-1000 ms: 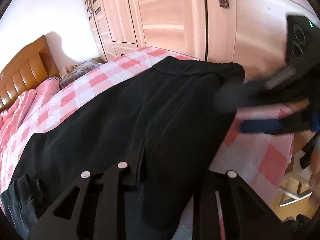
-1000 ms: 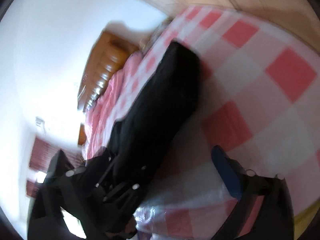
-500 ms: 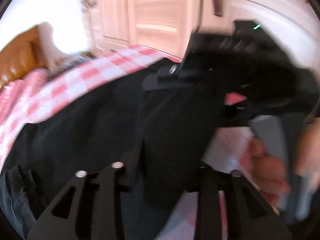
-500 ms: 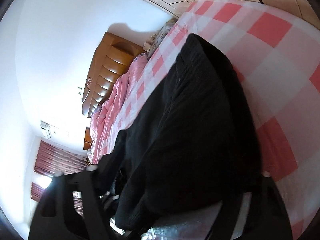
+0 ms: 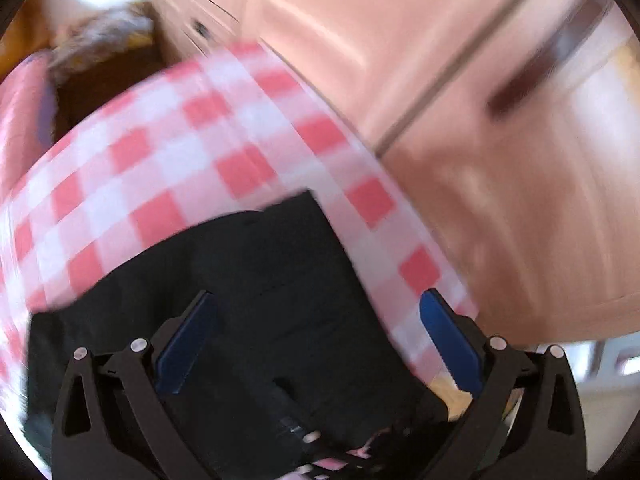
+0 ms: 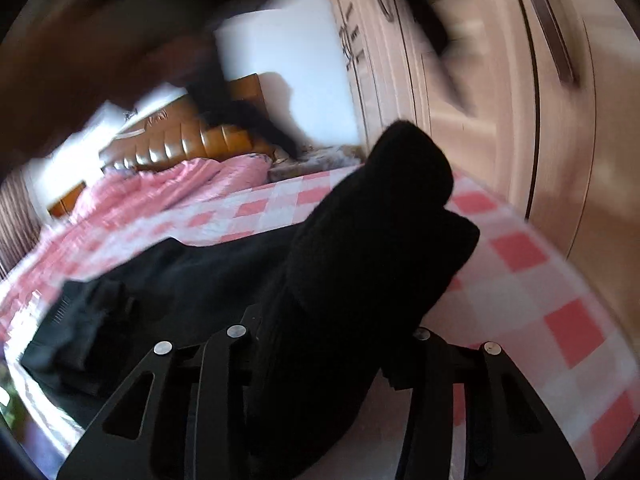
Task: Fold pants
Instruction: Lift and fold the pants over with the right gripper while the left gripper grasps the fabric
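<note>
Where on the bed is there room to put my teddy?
The checked sheet is bare between the black pants and the pink quilt, and again in a strip between the pants and the wardrobe. Near the left tongs and right tongs, pants fill everything.

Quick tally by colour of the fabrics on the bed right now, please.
Black: 1, the pants
Pink-and-white checked: 1, the sheet
Plain pink: 1, the quilt
Total: 3
</note>
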Available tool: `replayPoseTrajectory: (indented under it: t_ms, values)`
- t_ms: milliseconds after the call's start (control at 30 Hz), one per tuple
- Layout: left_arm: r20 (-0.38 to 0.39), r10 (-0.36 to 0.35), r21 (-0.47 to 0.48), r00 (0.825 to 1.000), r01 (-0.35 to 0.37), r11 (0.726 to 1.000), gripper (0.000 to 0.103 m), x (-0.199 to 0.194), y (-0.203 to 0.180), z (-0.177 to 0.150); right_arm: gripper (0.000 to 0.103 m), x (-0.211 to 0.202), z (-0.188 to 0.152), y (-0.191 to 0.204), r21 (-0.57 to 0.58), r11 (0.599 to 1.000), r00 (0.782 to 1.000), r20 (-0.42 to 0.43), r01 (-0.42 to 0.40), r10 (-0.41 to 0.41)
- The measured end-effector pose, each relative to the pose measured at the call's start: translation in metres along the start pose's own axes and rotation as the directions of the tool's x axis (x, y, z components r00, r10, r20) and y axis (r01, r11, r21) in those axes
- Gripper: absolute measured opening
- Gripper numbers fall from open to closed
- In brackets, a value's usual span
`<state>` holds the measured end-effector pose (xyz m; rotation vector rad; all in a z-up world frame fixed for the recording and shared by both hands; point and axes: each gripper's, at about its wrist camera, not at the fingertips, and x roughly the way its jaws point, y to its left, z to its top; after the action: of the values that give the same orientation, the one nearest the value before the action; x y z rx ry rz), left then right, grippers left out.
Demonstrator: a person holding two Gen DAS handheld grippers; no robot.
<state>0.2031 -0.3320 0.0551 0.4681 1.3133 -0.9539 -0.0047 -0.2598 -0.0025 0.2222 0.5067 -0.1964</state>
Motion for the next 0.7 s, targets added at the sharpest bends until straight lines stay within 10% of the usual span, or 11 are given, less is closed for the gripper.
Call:
replayPoseTrajectory:
  t_ms: [67, 167, 333, 433, 500, 567, 700]
  values:
    - [-0.1, 0.104, 0.093, 0.99, -0.095, 0.991, 0.101, 0.021, -0.023, 0.013, 0.043, -0.001, 0.0, 0.002, -0.015, 1.0, 1.0, 0.003, 0.011, -0.011]
    - [-0.201, 0.312, 0.256, 0.929, -0.257, 0.932, 0.101, 0.058, -0.052, 0.02, 0.043, -0.006, -0.003, 0.004, -0.038, 0.999, 1.0, 0.005, 0.021, -0.021]
    - [-0.271, 0.573, 0.433, 0.774, -0.433, 0.79, 0.098, 0.109, -0.061, 0.019, 0.043, -0.007, 0.001, 0.003, -0.035, 0.999, 1.0, 0.001, 0.016, -0.016]
    - [-0.288, 0.672, 0.485, 0.682, -0.501, 0.717, 0.059, 0.125, -0.051, 0.014, 0.043, -0.004, 0.002, 0.006, -0.029, 0.999, 1.0, -0.006, 0.017, -0.017]
    - [-0.29, 0.656, 0.462, 0.697, -0.498, 0.733, 0.027, 0.123, -0.042, 0.012, 0.045, -0.005, 0.001, 0.003, -0.019, 1.0, 1.0, -0.017, 0.008, -0.008]
    - [-0.254, 0.63, 0.448, 0.734, -0.488, 0.749, 0.024, 0.112, -0.038, 0.008, 0.046, -0.007, 0.002, 0.003, -0.007, 1.0, 1.0, -0.03, -0.007, 0.007]
    - [-0.186, 0.553, 0.351, 0.812, -0.471, 0.809, 0.022, 0.073, -0.028, 0.005, 0.096, -0.02, -0.006, -0.01, 0.085, 0.991, 0.992, -0.073, -0.1, 0.106]
